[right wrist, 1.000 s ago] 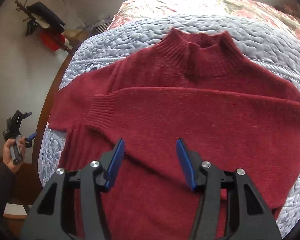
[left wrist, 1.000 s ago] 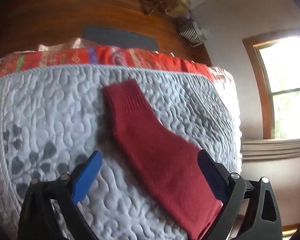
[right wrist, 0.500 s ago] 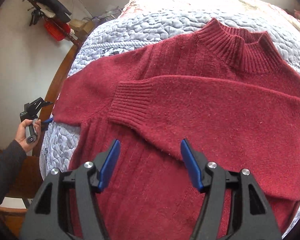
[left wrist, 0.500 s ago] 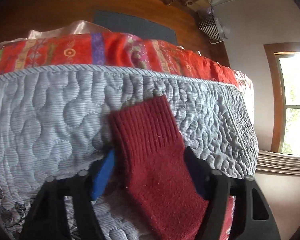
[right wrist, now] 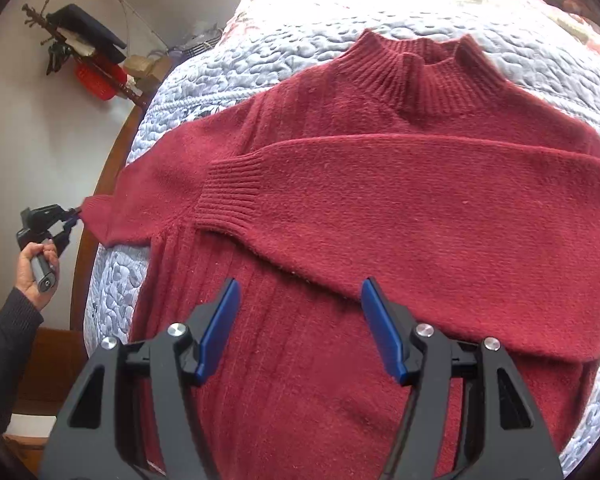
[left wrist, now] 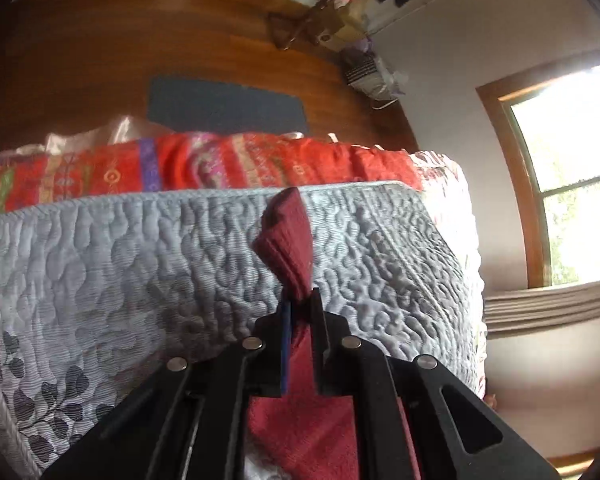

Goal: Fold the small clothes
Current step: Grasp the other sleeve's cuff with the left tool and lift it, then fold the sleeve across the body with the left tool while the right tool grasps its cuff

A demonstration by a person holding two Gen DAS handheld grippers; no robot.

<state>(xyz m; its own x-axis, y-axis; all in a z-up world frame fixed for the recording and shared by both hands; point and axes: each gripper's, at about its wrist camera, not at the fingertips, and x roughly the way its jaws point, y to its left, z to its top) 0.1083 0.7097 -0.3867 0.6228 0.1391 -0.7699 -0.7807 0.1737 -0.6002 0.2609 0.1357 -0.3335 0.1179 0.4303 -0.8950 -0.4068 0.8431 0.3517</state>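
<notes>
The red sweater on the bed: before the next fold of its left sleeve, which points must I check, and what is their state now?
1. Left tool shut on the sleeve cuff: ok.
2. Other sleeve already folded across the sweater chest: ok.
3. Right tool open, holding nothing, over the lower body: ok.
4. Collar lying flat on the quilt: ok.
5. Held sleeve free of twist along its length: cannot tell.
6. Hem lying straight: cannot tell, hidden behind the right tool.

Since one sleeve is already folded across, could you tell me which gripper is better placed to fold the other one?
Left: the left gripper is shut on the unfolded sleeve's cuff; the right gripper hovers open over the sweater.
</notes>
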